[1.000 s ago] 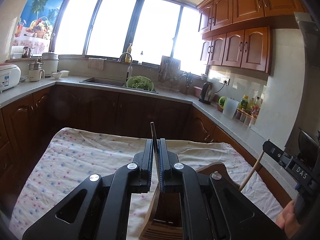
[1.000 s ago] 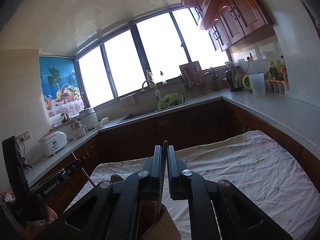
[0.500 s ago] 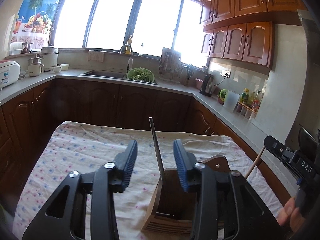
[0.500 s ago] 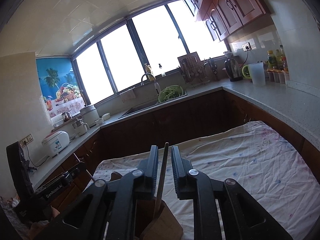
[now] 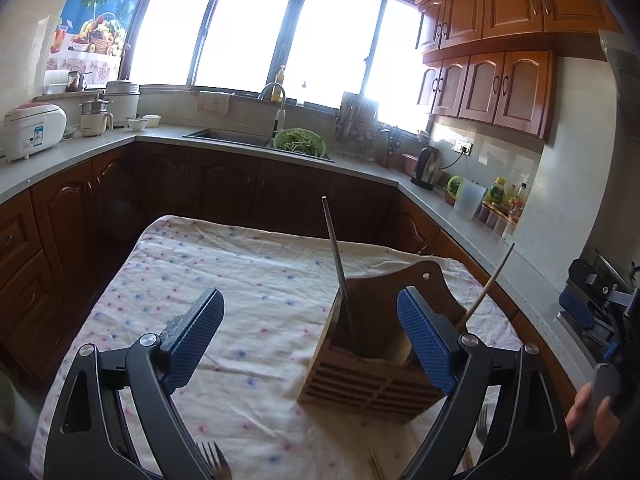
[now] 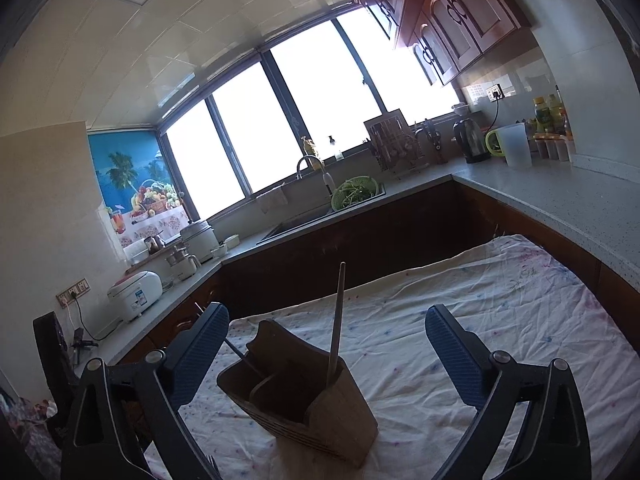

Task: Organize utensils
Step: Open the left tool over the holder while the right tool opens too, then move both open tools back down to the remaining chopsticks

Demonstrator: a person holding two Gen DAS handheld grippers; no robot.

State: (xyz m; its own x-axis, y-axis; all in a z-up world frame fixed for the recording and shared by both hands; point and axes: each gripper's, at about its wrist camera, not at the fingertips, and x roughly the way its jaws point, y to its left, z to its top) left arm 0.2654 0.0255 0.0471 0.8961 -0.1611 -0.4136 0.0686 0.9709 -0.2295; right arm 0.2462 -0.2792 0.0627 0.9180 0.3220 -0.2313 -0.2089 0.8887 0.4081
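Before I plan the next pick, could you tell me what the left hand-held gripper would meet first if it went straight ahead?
Probably the wooden utensil holder, whose near corner lies between the opening jaws of the left hand-held gripper; depth is uncertain.

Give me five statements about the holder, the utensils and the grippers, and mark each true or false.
1. The wooden holder stands on the cloth-covered table. True.
2. The metal utensil is clamped in the left gripper. False: it stands in the holder, and the gripper's jaws are opening well clear of it.
3. The wooden stick stands in the holder. True.
4. The right gripper holds a fork. False: its jaws are opening and grip nothing.
5. The holder lies tipped on its side. False: it stands upright.
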